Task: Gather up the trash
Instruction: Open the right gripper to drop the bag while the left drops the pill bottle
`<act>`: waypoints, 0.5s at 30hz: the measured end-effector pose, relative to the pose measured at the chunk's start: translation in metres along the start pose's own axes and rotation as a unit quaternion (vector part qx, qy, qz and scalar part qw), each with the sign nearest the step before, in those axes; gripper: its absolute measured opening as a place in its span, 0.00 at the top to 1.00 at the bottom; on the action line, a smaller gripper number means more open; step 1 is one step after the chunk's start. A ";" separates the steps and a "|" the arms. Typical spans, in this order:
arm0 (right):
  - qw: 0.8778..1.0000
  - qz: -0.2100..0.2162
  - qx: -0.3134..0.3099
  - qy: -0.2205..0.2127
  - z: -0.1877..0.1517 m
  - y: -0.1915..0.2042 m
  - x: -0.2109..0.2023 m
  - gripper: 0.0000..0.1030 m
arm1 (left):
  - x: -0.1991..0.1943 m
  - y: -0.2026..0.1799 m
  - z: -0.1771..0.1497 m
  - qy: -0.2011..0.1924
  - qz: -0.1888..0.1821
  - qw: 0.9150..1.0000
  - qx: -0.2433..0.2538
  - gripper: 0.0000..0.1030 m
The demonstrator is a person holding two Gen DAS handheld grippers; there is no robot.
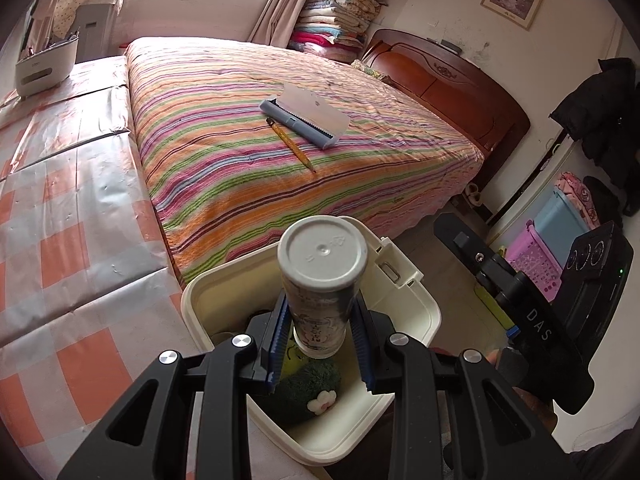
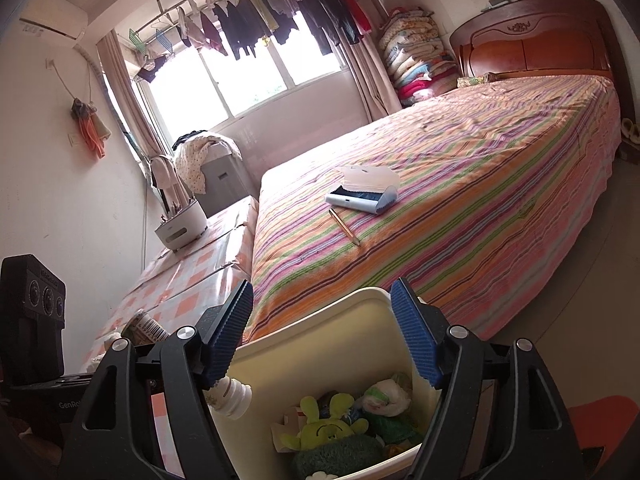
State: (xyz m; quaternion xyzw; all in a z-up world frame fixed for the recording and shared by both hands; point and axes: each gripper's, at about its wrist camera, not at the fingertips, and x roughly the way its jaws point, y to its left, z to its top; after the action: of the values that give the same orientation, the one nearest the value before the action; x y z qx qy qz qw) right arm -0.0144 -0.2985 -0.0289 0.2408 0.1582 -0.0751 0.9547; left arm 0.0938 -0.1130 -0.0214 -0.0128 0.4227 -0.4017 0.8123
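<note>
My left gripper (image 1: 320,308) is shut on a white plastic bottle (image 1: 322,280), its flat base pointing away from me. It hangs tilted over a cream bin (image 1: 424,320) beside the bed. In the right wrist view the bottle's threaded neck (image 2: 234,394) pokes in over the bin's (image 2: 320,344) left rim. My right gripper (image 2: 322,292) stands open above the bin with nothing between its blue pads (image 2: 416,344). Inside lie a green fuzzy thing (image 2: 340,456), a yellow-green soft toy (image 2: 324,428) and a crumpled white bag (image 2: 388,396).
A striped bed (image 1: 240,152) fills the middle, with a pale blue case (image 1: 304,116) and a pencil (image 1: 290,144) on it. A checked tabletop (image 1: 60,208) runs along the left, bearing a white holder (image 1: 44,64). Pink and blue baskets (image 1: 536,256) stand at right.
</note>
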 end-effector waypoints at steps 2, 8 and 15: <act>1.000 -0.002 0.006 -0.008 0.001 -0.002 -0.003 0.30 | 0.003 -0.002 -0.001 0.002 0.004 1.000 0.002 0.53; 1.000 0.015 0.019 -0.008 0.003 -0.001 -0.004 0.21 | -0.026 -0.001 -0.005 -0.041 0.040 0.998 0.016 0.24; 0.988 0.085 -0.113 0.065 -0.016 0.112 0.016 0.07 | -0.132 0.069 -0.015 -0.148 0.148 0.975 -0.068 0.23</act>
State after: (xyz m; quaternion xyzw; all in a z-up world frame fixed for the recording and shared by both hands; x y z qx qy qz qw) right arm 0.0209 -0.1936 0.0009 0.1479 0.2067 0.0404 0.9663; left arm 0.0850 0.0261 0.0330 -0.0652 0.3214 -0.2411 0.9134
